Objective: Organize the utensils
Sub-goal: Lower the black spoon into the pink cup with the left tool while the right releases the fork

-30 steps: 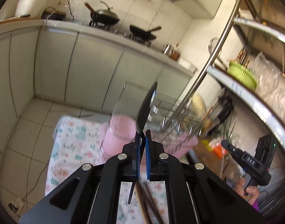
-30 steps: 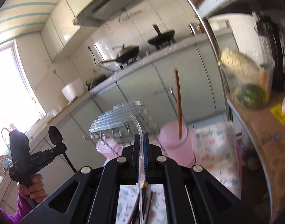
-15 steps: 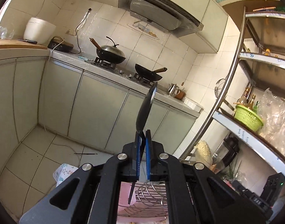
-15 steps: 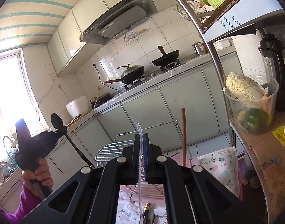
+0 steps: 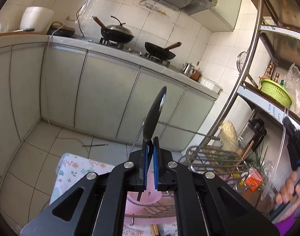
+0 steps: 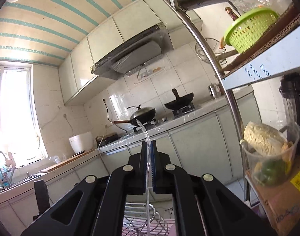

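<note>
My left gripper (image 5: 150, 143) is shut on the handle of a black spoon (image 5: 154, 116), whose bowl stands up and leans right above the blue pads. Below it lie a pink cup (image 5: 144, 196) and a wire dish rack (image 5: 214, 157) on a floral cloth (image 5: 75, 169). My right gripper (image 6: 148, 147) is shut on a clear plastic spoon (image 6: 145, 131) that curves up to the left. That same clear spoon (image 5: 283, 137) shows at the right edge of the left wrist view, above a hand (image 5: 289, 190). The rack's wires (image 6: 142, 220) show under the right gripper.
A steel shelf post (image 5: 242, 74) arcs up the right side, with a green basket (image 5: 275, 94) on a shelf and a tub of vegetables (image 6: 268, 155) lower down. Grey cabinets (image 5: 110, 90), two woks (image 5: 116, 33) and a range hood (image 6: 130, 57) fill the far wall.
Both views have swung upward from the cloth and pink cups toward the cabinets and ceiling. The right gripper rose with the clear spoon. The left gripper then tipped back down a little.
</note>
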